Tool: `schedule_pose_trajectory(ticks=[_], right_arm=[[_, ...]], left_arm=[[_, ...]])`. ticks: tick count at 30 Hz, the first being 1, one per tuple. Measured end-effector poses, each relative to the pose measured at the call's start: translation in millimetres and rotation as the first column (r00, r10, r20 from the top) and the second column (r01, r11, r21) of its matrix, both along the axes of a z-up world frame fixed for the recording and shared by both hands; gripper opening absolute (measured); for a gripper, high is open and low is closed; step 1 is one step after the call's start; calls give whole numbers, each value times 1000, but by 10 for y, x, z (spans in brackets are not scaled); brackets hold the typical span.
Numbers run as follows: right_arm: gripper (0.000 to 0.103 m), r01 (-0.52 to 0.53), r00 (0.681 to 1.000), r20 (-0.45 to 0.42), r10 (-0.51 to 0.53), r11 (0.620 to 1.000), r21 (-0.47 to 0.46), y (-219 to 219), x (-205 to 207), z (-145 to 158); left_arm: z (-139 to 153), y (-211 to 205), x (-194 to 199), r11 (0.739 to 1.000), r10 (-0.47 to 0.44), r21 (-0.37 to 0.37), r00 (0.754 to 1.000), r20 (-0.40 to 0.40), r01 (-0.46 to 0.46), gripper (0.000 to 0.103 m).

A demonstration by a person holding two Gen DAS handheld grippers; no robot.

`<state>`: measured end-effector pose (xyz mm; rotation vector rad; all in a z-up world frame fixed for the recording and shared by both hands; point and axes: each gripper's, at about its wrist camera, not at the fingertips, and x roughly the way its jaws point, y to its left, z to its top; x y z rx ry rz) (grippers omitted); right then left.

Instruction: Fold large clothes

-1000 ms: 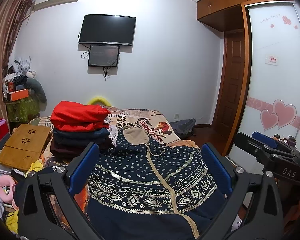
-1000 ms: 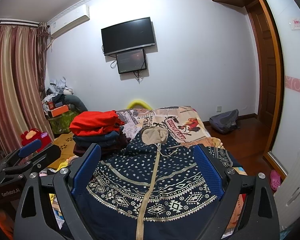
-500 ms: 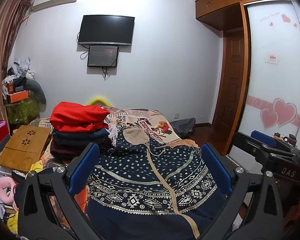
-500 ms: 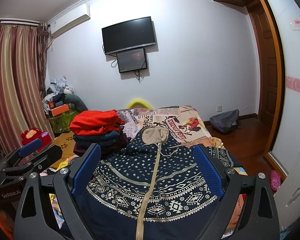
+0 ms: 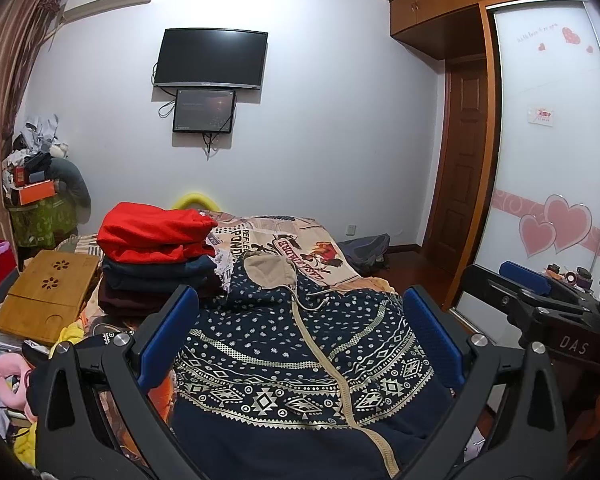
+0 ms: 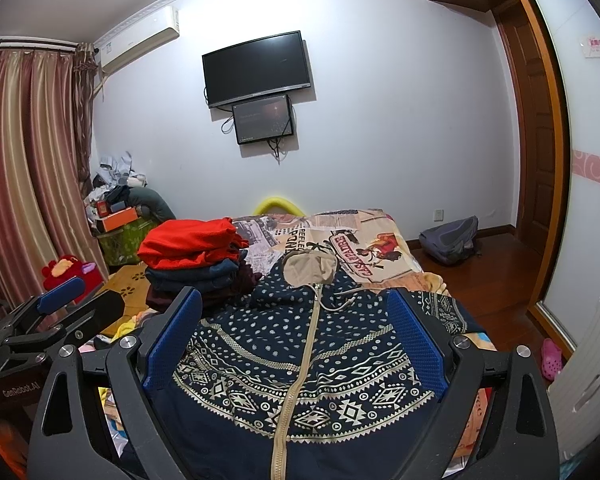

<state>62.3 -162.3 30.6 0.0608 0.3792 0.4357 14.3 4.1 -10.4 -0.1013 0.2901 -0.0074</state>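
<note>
Two tools frame the scene, each seen from its own wrist camera. The left tool (image 5: pixel 300 344) has its blue-padded fingers (image 5: pixel 168 332) spread wide apart with nothing between them; it hangs above the garment without touching it. The right tool (image 6: pixel 296 340) is likewise released, its blue pads (image 6: pixel 416 340) set well apart and empty. Each tool also appears at the edge of the other's view: the right one at the right margin of the left wrist view, the left one at the left margin of the right wrist view.

Below and just beyond both tools lies the navy patterned hoodie (image 5: pixel 296 352), spread flat on the bed (image 6: pixel 364 240) with its front up. Its beige zipper (image 6: pixel 296 364) runs down the middle, closed, and its beige-lined hood (image 6: pixel 308 268) points toward the far wall. White drawstrings (image 5: pixel 320 300) trail beside the collar.

Beside the hood, toward the left, stands a stack of folded clothes (image 5: pixel 156 256), a red piece uppermost over darker ones. A wooden lap tray (image 5: pixel 48 296) lies further left. The printed bedcover extends beyond the hoodie.

Further off, a grey backpack (image 6: pixel 452 240) rests on the wooden floor near the door. On the far wall hang a television (image 5: pixel 212 60) and a smaller screen (image 5: pixel 204 111) just under it, with an air conditioner (image 6: pixel 140 46) near the curtain (image 6: pixel 24 168).
</note>
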Motion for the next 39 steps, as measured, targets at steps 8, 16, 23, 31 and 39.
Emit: schedule_pose_trajectory(ticks=[8, 16, 23, 31, 39], right_arm=[[92, 0, 1000, -8, 0, 1000, 1, -8, 25, 4], [92, -1, 1000, -13, 1, 1000, -3, -19, 58, 4], [92, 5, 1000, -22, -5, 1000, -9, -10, 125, -17], [92, 12, 999, -37, -14, 999, -35, 51, 307, -46], [92, 23, 998, -51, -27, 997, -77, 162, 632, -94]], left_arm=[[-19, 16, 25, 1000, 3, -6, 1000, -4, -3, 103], [-45, 32, 59, 1000, 7, -9, 1000, -8, -7, 103], [-73, 78, 126, 1000, 8, -19, 1000, -18, -8, 103], [-107, 235, 283, 999, 26, -22, 999, -24, -27, 103], [-69, 878, 534, 983, 182, -33, 983, -8, -183, 103]])
